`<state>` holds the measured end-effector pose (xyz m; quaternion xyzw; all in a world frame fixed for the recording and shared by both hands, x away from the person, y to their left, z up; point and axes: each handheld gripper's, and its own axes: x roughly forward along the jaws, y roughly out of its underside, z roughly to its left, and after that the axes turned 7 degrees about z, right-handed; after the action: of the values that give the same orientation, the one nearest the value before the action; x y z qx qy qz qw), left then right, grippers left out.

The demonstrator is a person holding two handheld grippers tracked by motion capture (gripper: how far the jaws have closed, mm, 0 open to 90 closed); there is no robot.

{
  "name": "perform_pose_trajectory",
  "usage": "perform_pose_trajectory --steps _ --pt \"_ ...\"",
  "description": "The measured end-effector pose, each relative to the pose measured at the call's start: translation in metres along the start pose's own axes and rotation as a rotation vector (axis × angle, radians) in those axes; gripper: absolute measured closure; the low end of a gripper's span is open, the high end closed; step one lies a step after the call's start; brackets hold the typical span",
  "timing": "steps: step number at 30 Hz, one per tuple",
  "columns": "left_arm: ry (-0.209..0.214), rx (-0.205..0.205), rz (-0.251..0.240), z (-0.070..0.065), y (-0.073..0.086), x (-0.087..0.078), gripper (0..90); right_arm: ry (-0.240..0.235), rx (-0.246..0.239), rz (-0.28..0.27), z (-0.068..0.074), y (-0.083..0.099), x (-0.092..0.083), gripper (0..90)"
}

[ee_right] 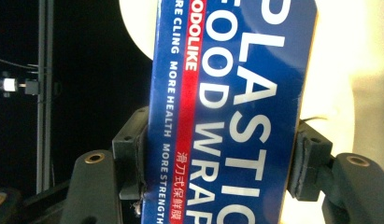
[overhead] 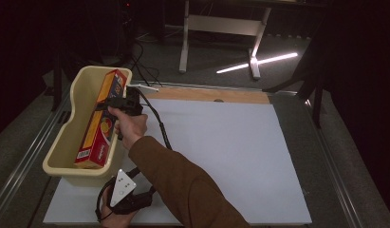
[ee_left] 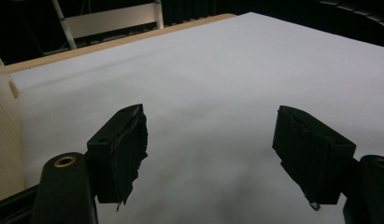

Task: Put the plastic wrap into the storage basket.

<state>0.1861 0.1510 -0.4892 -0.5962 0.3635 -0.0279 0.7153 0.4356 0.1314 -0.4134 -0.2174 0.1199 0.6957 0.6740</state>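
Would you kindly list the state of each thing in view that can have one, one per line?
Plastic wrap box: closed, lying lengthwise and tilted in the tub, far end propped on the rim.
Cream tub: upright at the table's left edge, holding the box.
Right claw: shut on the box, pads pressing both its sides.
Left claw: open, nothing between its jaws, over the white sheet.

the plastic wrap box (overhead: 98,124) is long and narrow, orange and red on its upper face, blue with white lettering on another side (ee_right: 227,107). it lies lengthwise in the cream tub (overhead: 64,137) at the table's far left, leaning on the right wall.
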Motion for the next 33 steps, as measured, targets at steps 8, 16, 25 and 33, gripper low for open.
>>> perform_pose_trajectory --steps 8,16,25,33 --pt "0.0 -0.004 -0.004 0.001 0.0 -0.001 26.2 0.081 -0.044 0.022 -0.002 0.001 0.007 37.7" --pt "0.002 0.001 0.0 -0.001 0.0 0.001 26.2 0.127 -0.035 0.057 -0.003 -0.003 0.001 34.8" --pt "0.004 0.008 0.004 -0.001 -0.001 0.002 26.2 0.114 -0.045 0.058 0.001 -0.002 -0.008 31.8" --pt "0.004 0.012 0.008 -0.002 -0.001 0.003 26.2 0.092 -0.11 0.086 0.01 0.002 -0.015 31.6"
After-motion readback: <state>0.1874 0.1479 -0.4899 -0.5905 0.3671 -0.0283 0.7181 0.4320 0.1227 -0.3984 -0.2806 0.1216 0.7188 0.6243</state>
